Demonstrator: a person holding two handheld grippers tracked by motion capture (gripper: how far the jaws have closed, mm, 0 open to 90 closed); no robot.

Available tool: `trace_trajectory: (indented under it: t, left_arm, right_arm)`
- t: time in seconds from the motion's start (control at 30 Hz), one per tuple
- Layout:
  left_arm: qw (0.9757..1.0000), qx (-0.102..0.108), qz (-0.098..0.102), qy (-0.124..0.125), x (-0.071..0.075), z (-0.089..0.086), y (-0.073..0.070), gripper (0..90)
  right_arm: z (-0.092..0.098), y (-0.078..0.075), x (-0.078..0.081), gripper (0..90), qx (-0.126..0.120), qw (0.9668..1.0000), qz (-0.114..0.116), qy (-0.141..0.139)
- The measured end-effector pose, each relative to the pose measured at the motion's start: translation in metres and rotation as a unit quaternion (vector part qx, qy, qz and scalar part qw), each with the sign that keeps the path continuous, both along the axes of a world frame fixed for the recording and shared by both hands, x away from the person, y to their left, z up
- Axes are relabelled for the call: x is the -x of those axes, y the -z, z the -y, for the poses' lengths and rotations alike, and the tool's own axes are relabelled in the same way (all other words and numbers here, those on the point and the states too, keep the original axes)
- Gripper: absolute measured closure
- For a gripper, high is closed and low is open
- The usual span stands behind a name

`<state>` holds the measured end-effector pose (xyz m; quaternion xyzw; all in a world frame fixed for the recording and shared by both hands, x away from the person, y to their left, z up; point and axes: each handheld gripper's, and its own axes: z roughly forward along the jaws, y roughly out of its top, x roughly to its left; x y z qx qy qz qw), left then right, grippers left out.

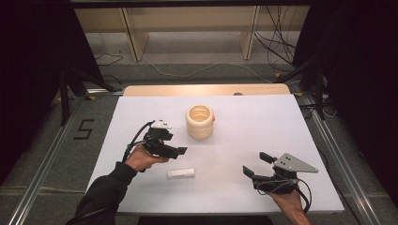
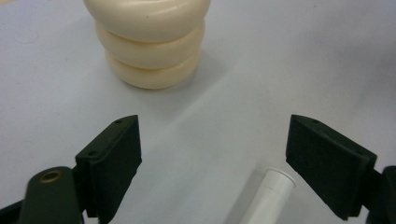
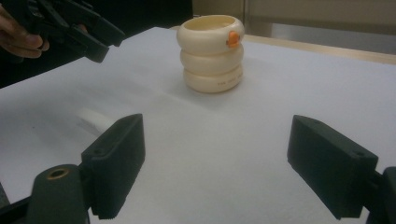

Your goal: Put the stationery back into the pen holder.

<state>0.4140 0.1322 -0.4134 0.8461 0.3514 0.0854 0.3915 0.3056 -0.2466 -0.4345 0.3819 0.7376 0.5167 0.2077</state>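
A cream holder (image 1: 199, 122) shaped like three stacked rings stands upright mid-table, with a small orange knob (image 3: 232, 38) on its top ring. A short white tube (image 1: 181, 173) lies on its side in front of it. My left gripper (image 1: 178, 151) hovers just above and behind the tube, open, pointing right toward the holder (image 2: 152, 42); the tube's end (image 2: 268, 198) lies near its right jaw, untouched. My right gripper (image 1: 256, 164) rests open at the front right, empty, facing the holder (image 3: 212, 46) and the tube (image 3: 93, 119).
A white sheet (image 1: 263, 122) covers the table, with a wooden strip (image 1: 206, 89) along its far edge. Metal rails (image 1: 47, 154) run along both sides. Behind the table, shelf legs (image 1: 133, 37) and cables (image 1: 277, 47) sit on the floor.
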Motion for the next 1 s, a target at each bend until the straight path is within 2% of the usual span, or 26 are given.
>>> trace_trajectory:
  t: [0.33, 0.57, 0.63, 0.77, 0.83, 1.0]
  left_arm:
    - [0.9993, -0.021, -0.010, 0.028, 0.007, 0.001, 0.001, 16.8]
    - [0.9966, -0.054, -0.014, 0.060, 0.012, 0.006, 0.003, 17.1]
    - [0.9945, -0.073, -0.013, 0.073, 0.014, 0.007, 0.003, 17.3]
    - [0.9903, -0.097, -0.019, 0.097, 0.017, 0.012, 0.005, 18.7]
    - [0.9873, -0.116, -0.019, 0.106, 0.018, 0.014, 0.008, 19.4]
    - [0.9781, -0.160, -0.025, 0.130, 0.023, 0.023, 0.013, 20.9]
  right_arm:
    - [0.001, 0.000, 0.000, 19.8, 0.000, 1.0000, 0.000, -0.002]
    - [0.000, 0.000, 0.000, 19.8, 0.002, 1.0000, -0.001, -0.001]
    - [0.000, 0.000, 0.000, 19.8, 0.003, 1.0000, 0.000, -0.003]
    - [-0.001, 0.000, 0.001, 19.8, 0.007, 1.0000, 0.001, -0.003]
    - [-0.002, 0.000, 0.001, 19.8, 0.007, 1.0000, 0.002, -0.004]
    - [-0.003, -0.001, 0.002, 19.8, 0.011, 0.9999, 0.002, -0.006]
